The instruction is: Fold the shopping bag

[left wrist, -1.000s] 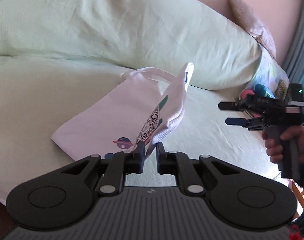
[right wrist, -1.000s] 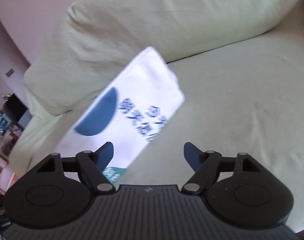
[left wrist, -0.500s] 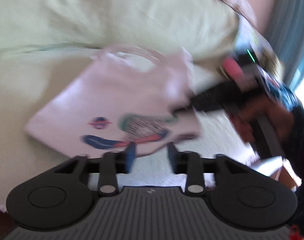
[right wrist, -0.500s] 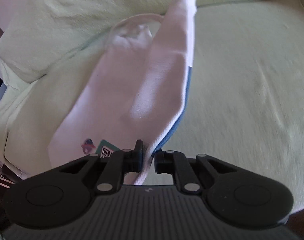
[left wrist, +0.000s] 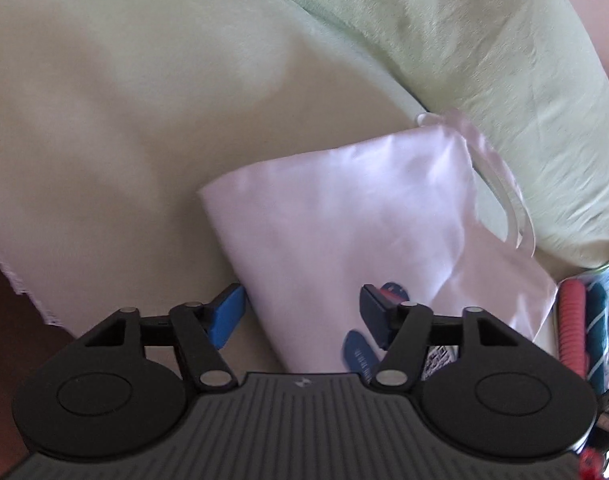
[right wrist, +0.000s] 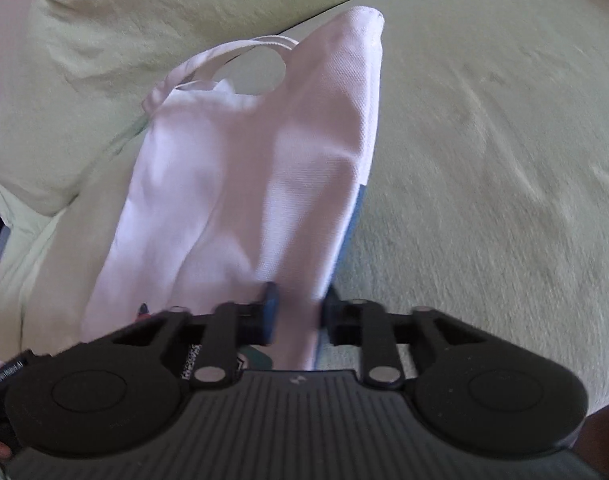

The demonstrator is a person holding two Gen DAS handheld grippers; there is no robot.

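The right gripper (right wrist: pixel 298 314) has its jaws nearly together, clamped on an edge of the shopping bag (right wrist: pixel 240 184); the cloth passes between the two blue pads and is lifted there. The left gripper (left wrist: pixel 302 316) has its jaws wide apart and holds nothing; the bag (left wrist: pixel 344 232) lies under and between them, but the pads do not touch it as far as can be seen.

The bag is of white woven cloth with a fine texture. In the right wrist view one side is raised from the clamped edge up to a pointed corner, and a dark blue printed area shows along the underside of this raised flap. The white handles (right wrist: pixel 224 56) make a loop at the far end, close to the cushion. Near the gripper body, a small part of a print with black letters and a green patch is visible. In the left wrist view the bag looks smooth and a little pink in the light, with blue and red printed shapes near the right pad, and its thin handles (left wrist: pixel 500 184) curve against the cushion.

The bag rests on a bed (right wrist: pixel 484 160) covered with a pale green sheet, just beside a big pale green cushion (left wrist: pixel 484 40). At the right edge of the left view some colourful objects (left wrist: pixel 584 320) lie beside the bag; I cannot tell what they are.
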